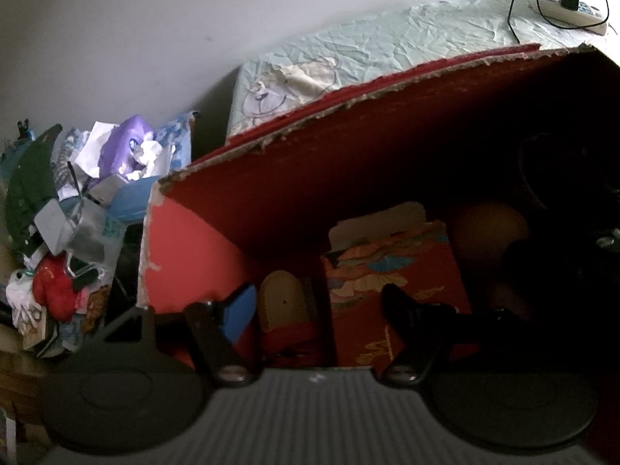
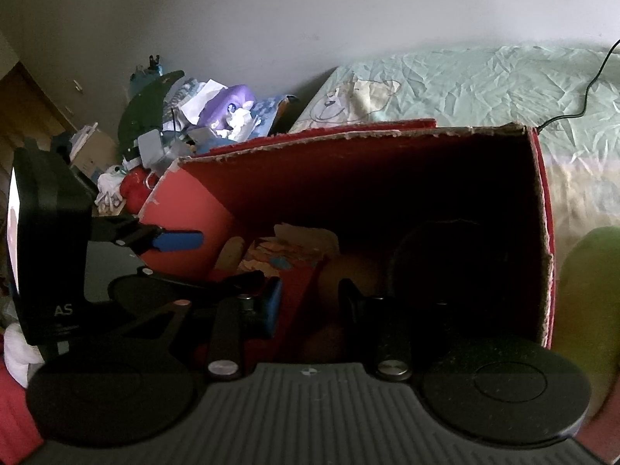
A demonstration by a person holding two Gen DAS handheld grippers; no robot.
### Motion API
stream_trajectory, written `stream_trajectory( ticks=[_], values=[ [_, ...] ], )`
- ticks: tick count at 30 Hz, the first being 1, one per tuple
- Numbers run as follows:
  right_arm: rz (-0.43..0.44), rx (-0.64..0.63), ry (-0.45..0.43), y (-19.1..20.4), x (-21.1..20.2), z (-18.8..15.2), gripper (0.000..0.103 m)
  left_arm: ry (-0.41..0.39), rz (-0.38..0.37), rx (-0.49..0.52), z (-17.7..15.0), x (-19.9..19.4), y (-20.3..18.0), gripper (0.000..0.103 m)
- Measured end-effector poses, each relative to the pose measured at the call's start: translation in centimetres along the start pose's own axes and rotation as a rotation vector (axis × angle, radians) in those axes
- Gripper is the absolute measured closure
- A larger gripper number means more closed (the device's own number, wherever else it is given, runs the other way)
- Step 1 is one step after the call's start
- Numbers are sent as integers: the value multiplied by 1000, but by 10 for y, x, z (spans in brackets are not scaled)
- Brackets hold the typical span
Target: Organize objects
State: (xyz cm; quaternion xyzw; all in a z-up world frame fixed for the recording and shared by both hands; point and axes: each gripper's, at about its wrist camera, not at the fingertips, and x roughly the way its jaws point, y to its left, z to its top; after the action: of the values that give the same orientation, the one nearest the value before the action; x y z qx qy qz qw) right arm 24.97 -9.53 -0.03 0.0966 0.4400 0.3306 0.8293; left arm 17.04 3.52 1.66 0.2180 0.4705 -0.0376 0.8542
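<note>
Red cardboard box (image 1: 279,193), open at the top with ragged torn rims, standing against a bed covered by a crumpled pale green sheet (image 1: 407,42); interior largely in deep shadow. Contents visible from the left wrist view: a red printed carton (image 1: 395,271) with a coloured pattern and an open pale flap, upright near the middle; a tan rounded piece (image 1: 283,302) just to its left; a dim yellowish round object (image 1: 492,228) to its right, identity uncertain. Left gripper (image 1: 314,306) inside the box opening, jaws spread wide, the blue-padded finger (image 1: 238,312) near the box's pink inner wall and the dark finger in front of the carton; nothing held between them. Right gripper (image 2: 310,298) likewise over the box, jaws parted and empty; the same carton (image 2: 286,255) ahead of it; the left gripper's blue pad (image 2: 178,241) visible at left. A blurred green rounded object (image 2: 589,294) outside the box at right. Beyond the box's left wall, a heap of mixed clutter (image 1: 77,201) including a purple item (image 1: 124,143) and white paper; on the sheet, a power strip (image 1: 565,4) with a black plug and cable.
</note>
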Motion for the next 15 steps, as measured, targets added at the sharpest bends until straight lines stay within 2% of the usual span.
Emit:
stream_trajectory(
  ticks=[2, 5, 6, 7, 8, 12, 15],
  values=[
    [-7, 0, 0, 0, 0, 0, 75, 1, 2, 2, 0, 0, 0, 27],
    [-18, 0, -4, 0, 0, 0, 76, 0, 6, 4, 0, 0, -1, 27],
    [-16, 0, -5, -1, 0, 0, 76, -3, 16, 6, 0, 0, -1, 22],
    [-18, -1, -3, -1, 0, -1, 76, 0, 35, 0, 1, 0, 0, 12],
    [-22, 0, -2, -1, 1, 0, 76, 1, 41, -10, 2, 0, 2, 10],
    [-32, 0, -7, -1, 0, -1, 77, 5, 23, -33, 1, -1, 6, 11],
    [-43, 1, -8, 0, 1, -1, 77, 11, 22, -13, 1, 1, 3, 11]
  ],
)
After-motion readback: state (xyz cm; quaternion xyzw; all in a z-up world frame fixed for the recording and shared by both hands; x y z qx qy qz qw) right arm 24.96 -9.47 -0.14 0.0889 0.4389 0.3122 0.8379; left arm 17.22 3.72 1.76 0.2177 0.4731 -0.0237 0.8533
